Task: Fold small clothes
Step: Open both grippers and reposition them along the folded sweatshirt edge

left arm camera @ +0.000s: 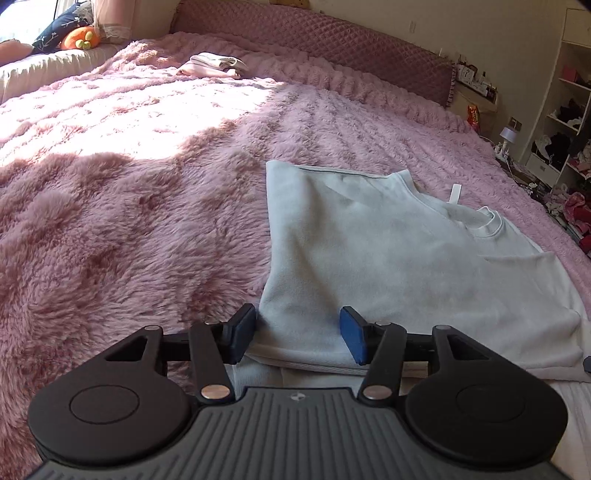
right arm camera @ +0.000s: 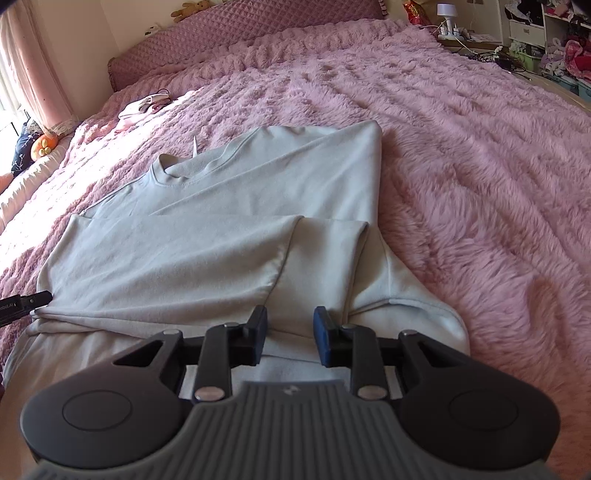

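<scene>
Lying on the fluffy pink blanket (left arm camera: 129, 206), the pale grey top (right arm camera: 229, 229) served as the landmark for everything else. Its sides were folded in over the body, one sleeve flap lying across the front, and its collar (right arm camera: 166, 173) pointed toward the quilted headboard (right arm camera: 240, 29), with a white label (left arm camera: 455, 192) sticking out just beyond the neckline. The left gripper (left arm camera: 299, 334) stood over the near hem corner of the top with its jaws spread wide; nothing was pinched between the blue pads (left arm camera: 352, 339) (the cloth merely lay underneath them). The right gripper (right arm camera: 290, 336) hung over the opposite near part of the top, above the bunched fold of the hem, its jaws parted more narrowly, and no fabric was caught between them either. In the right wrist view the tip of the left gripper showed just beside the top's near-left corner. Well beyond the top's collar, near the headboard, lay a small pile of pinkish clothes (left arm camera: 214, 64). An orange plush toy (left arm camera: 79, 38) sat far off, by the curtain.
</scene>
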Demonstrator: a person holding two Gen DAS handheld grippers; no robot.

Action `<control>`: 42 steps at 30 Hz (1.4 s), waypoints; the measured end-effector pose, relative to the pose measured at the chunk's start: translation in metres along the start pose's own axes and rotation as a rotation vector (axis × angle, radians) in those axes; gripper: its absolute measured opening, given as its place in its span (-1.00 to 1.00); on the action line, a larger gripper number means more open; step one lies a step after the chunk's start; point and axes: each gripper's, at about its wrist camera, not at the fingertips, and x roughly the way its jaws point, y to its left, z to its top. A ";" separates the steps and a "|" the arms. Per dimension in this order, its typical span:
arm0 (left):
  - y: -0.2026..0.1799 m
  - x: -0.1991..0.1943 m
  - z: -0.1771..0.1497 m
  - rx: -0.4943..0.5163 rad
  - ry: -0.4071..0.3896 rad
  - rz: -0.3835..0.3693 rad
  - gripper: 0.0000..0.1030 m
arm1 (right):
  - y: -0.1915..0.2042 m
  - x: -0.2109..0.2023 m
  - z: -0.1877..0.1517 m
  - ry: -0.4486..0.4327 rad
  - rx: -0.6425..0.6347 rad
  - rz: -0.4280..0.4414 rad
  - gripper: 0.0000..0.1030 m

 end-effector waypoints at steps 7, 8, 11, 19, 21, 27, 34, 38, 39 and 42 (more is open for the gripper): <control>-0.003 -0.084 0.010 -0.081 -0.075 -0.059 0.34 | 0.009 -0.066 0.003 -0.081 0.004 0.055 0.11; -0.003 -0.099 0.007 -0.103 -0.080 -0.079 0.41 | 0.010 -0.083 -0.001 -0.095 -0.003 0.077 0.12; -0.002 -0.140 -0.008 -0.177 -0.088 -0.160 0.53 | 0.013 -0.125 -0.016 -0.123 -0.032 0.121 0.24; 0.021 -0.208 -0.083 -0.311 -0.011 -0.266 0.60 | 0.001 -0.210 -0.092 -0.069 -0.106 0.105 0.37; 0.032 -0.217 -0.098 -0.331 0.009 -0.249 0.60 | -0.009 -0.223 -0.108 -0.034 -0.085 0.096 0.35; 0.070 -0.222 -0.134 -0.502 0.086 -0.270 0.60 | -0.046 -0.235 -0.149 0.083 0.037 0.085 0.12; 0.086 -0.206 -0.157 -0.617 0.158 -0.282 0.60 | -0.064 -0.222 -0.173 0.172 0.114 0.055 0.08; 0.085 -0.191 -0.164 -0.664 0.206 -0.332 0.60 | -0.063 -0.210 -0.176 0.235 0.152 0.065 0.09; 0.084 -0.186 -0.165 -0.678 0.219 -0.353 0.60 | -0.062 -0.209 -0.176 0.238 0.153 0.071 0.09; 0.080 -0.173 -0.169 -0.704 0.253 -0.381 0.60 | -0.060 -0.203 -0.175 0.256 0.162 0.083 0.09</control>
